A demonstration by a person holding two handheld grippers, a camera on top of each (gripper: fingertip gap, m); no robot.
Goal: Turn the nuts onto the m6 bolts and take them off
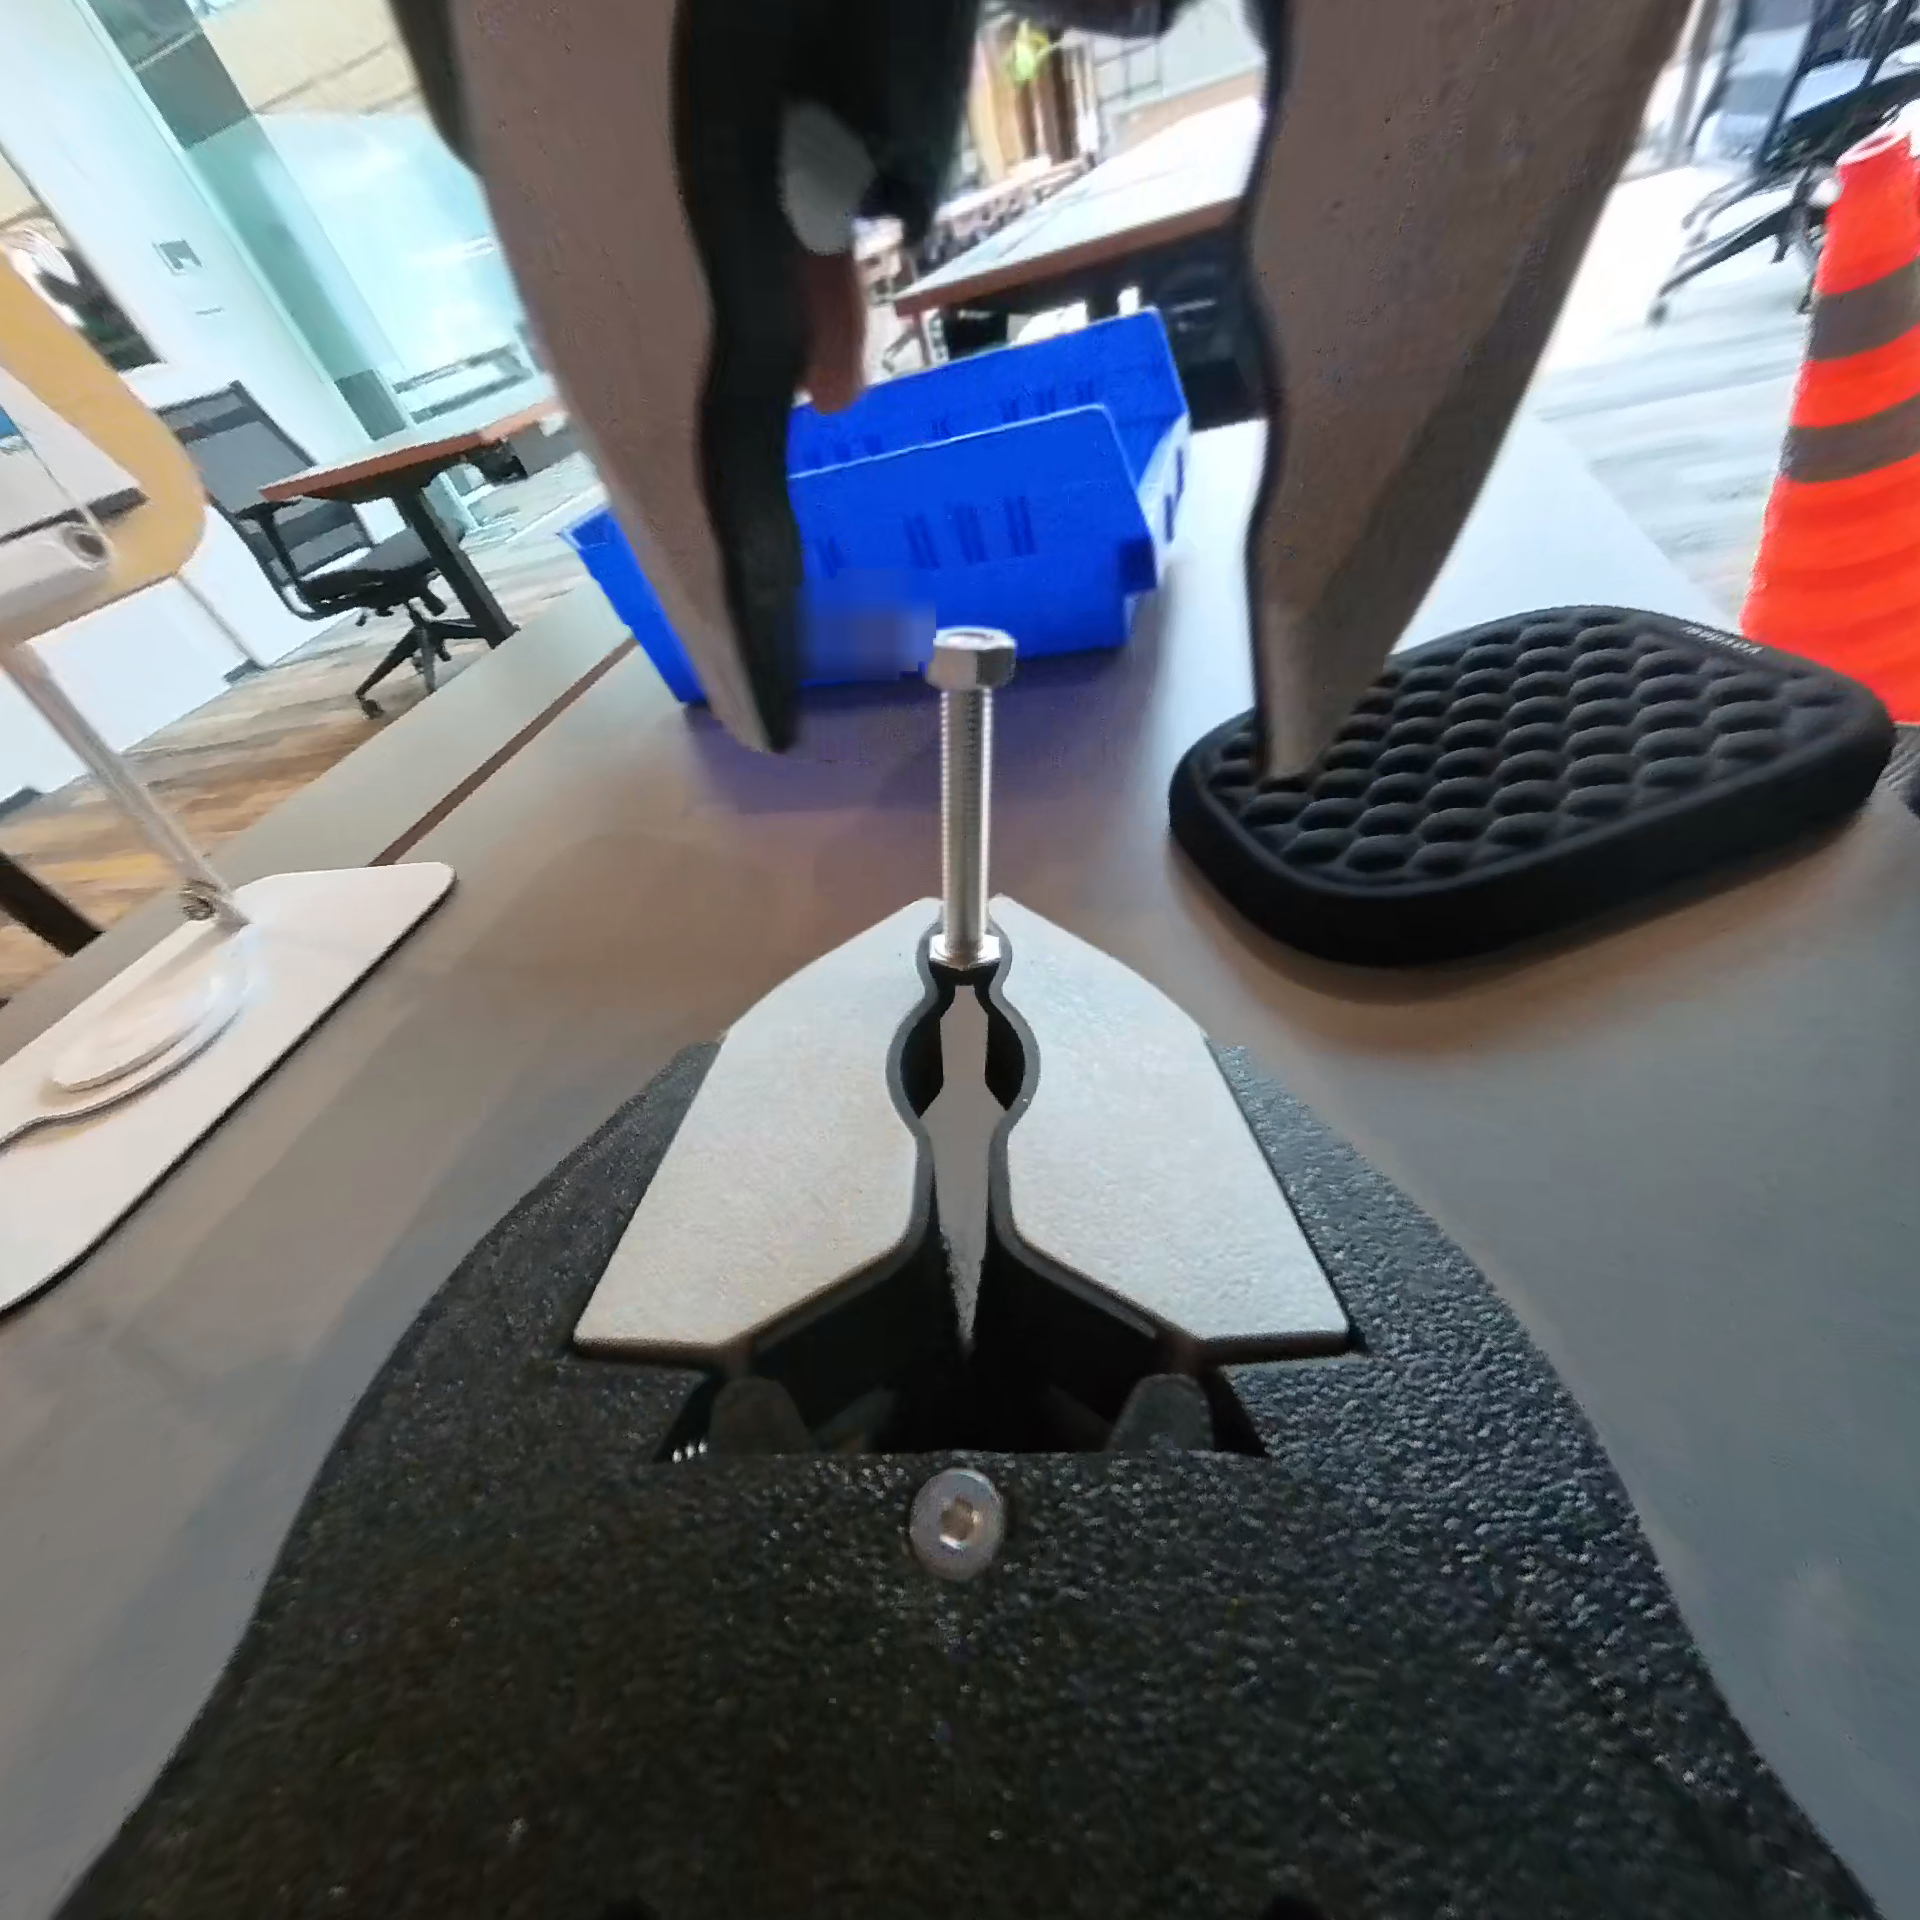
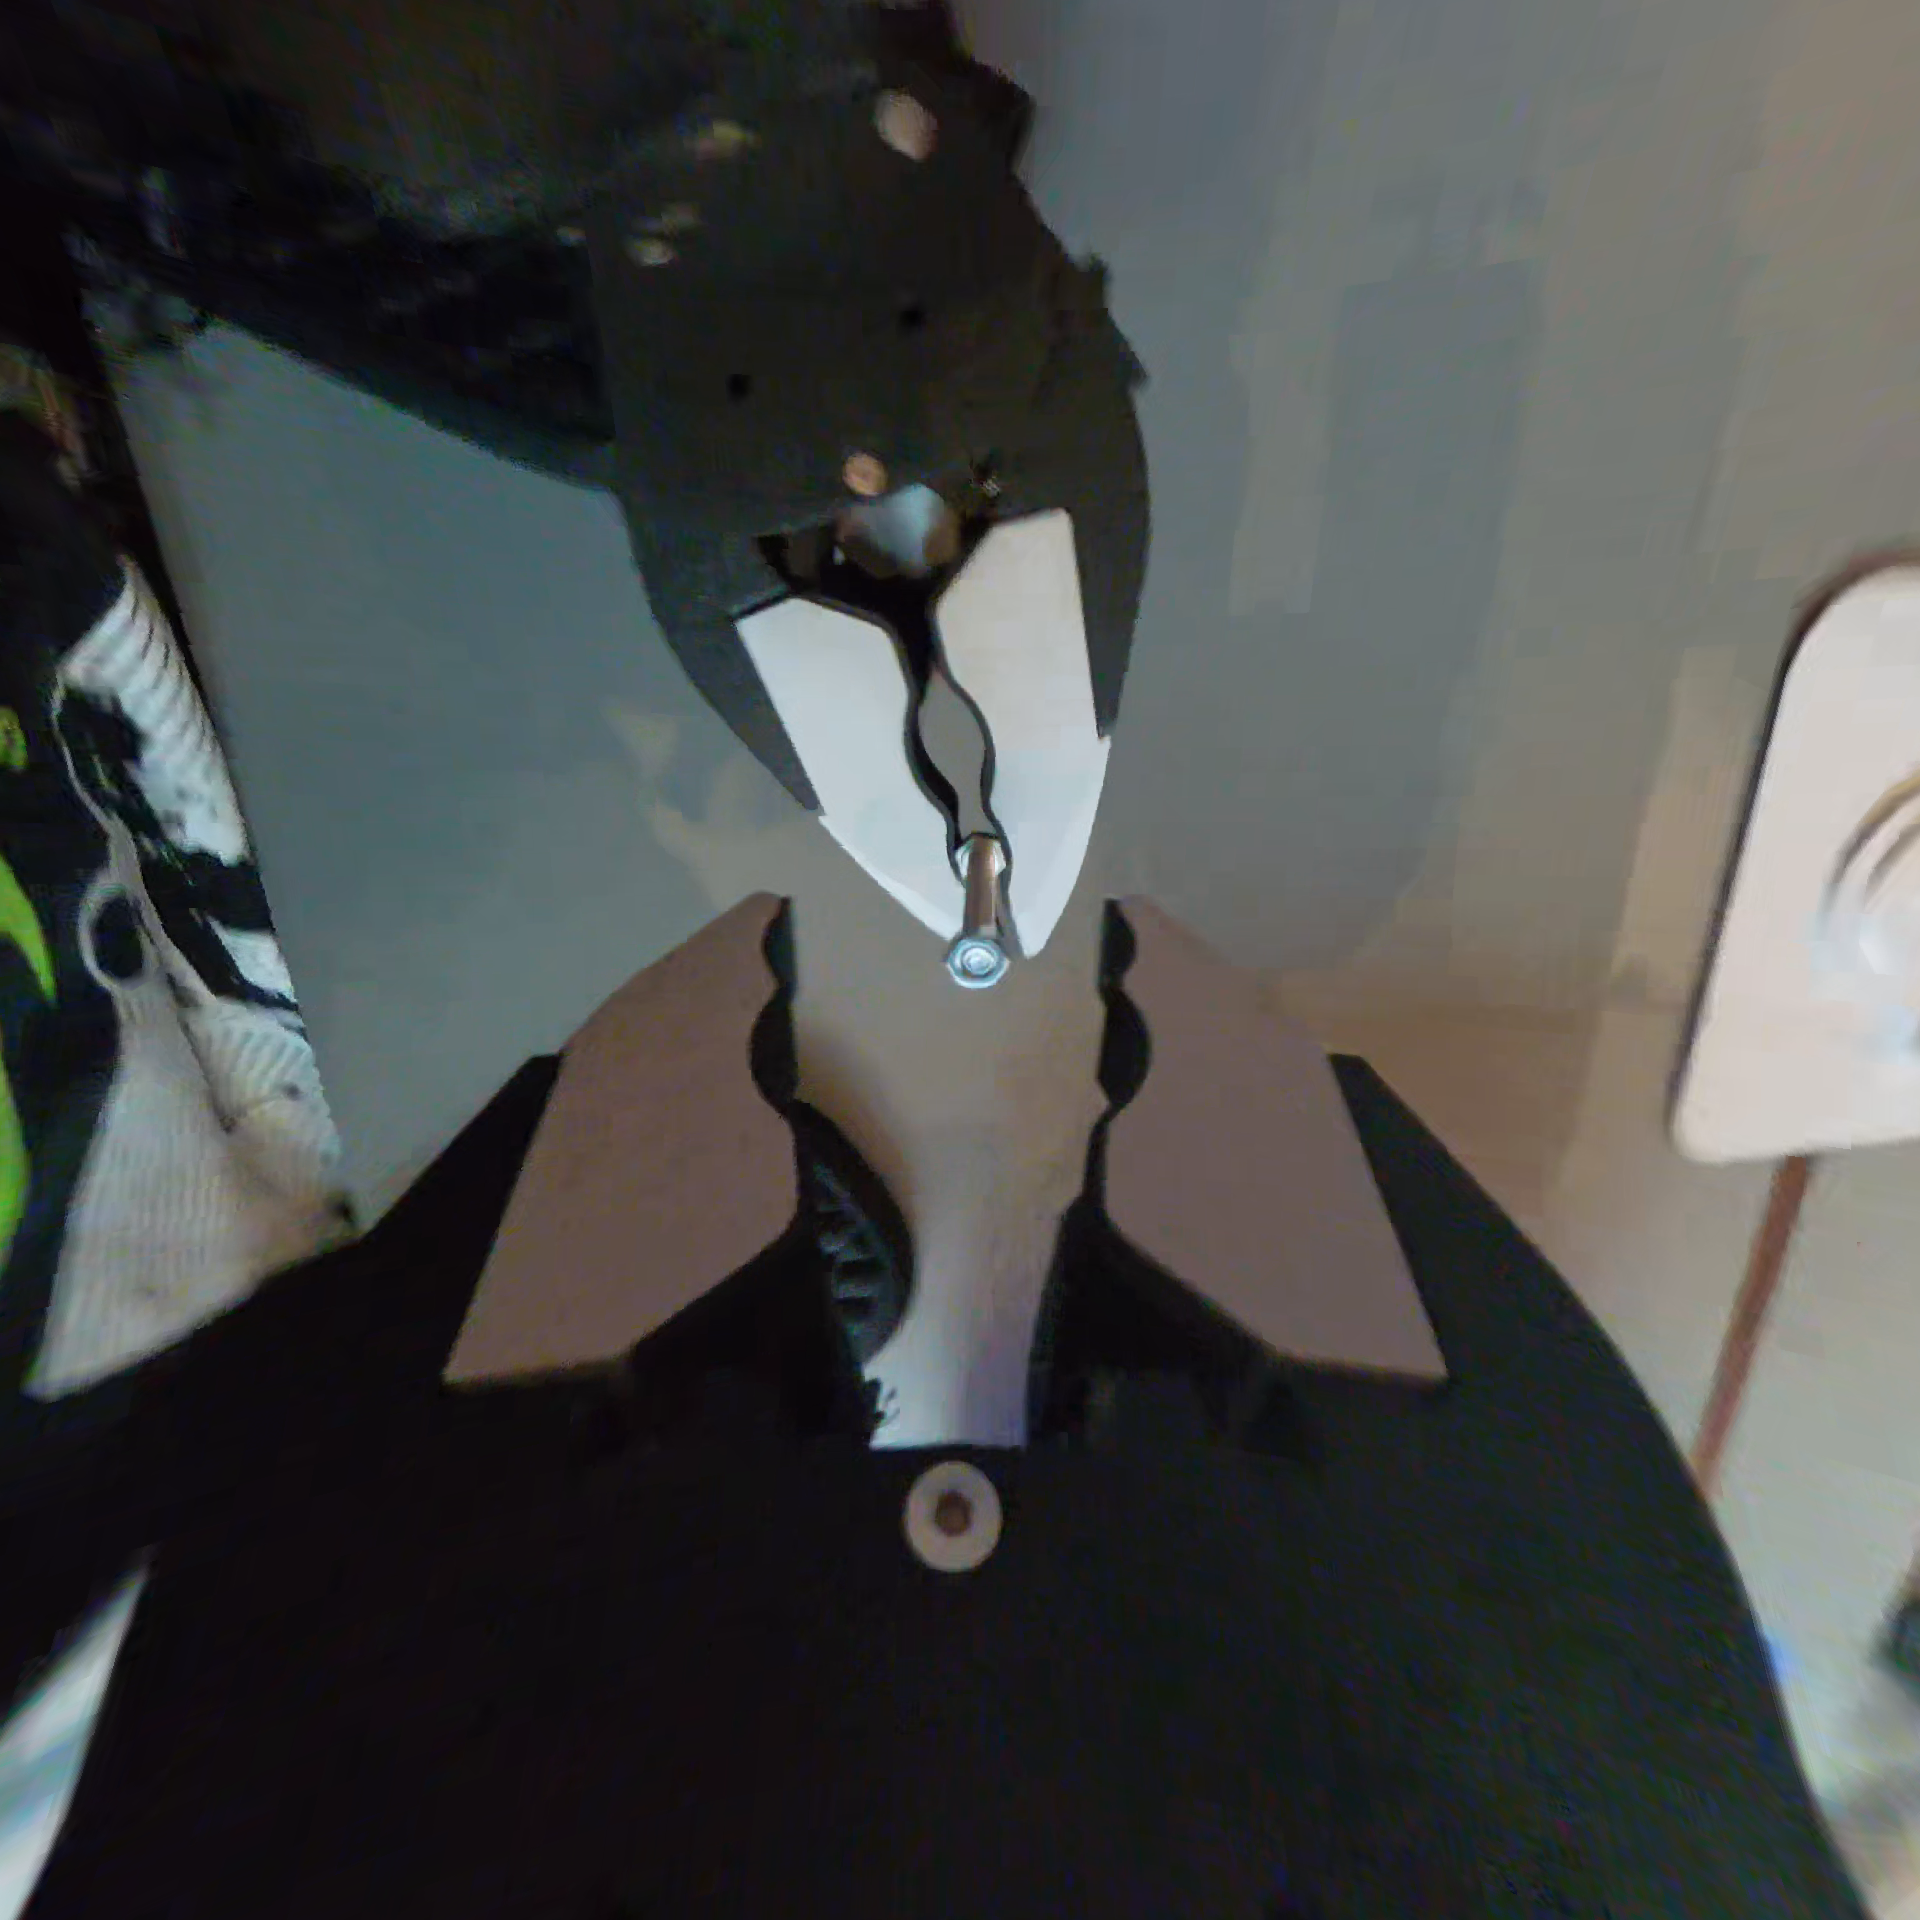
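Left gripper (image 1: 964, 961) is clamped on the head end of a silver threaded M6 bolt (image 1: 965, 810), which stands upright with a silver hex nut (image 1: 971, 658) at its top. Right gripper (image 1: 1023, 758) hangs above, spread wide on either side of the nut without touching it. Beyond, on the grey bench (image 1: 623, 883), sit a blue plastic bin (image 1: 987, 520) and, to the right, a black honeycomb pad (image 1: 1538, 779) whose small edge lettering is too small to read.

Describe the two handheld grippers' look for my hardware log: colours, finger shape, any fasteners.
Both match: a textured black body, flat pale grey fingers tapering to points, and black wavy-edged inner pads. The left gripper and right gripper each carry a silver socket-head screw centred behind the fingers. No cables visible.
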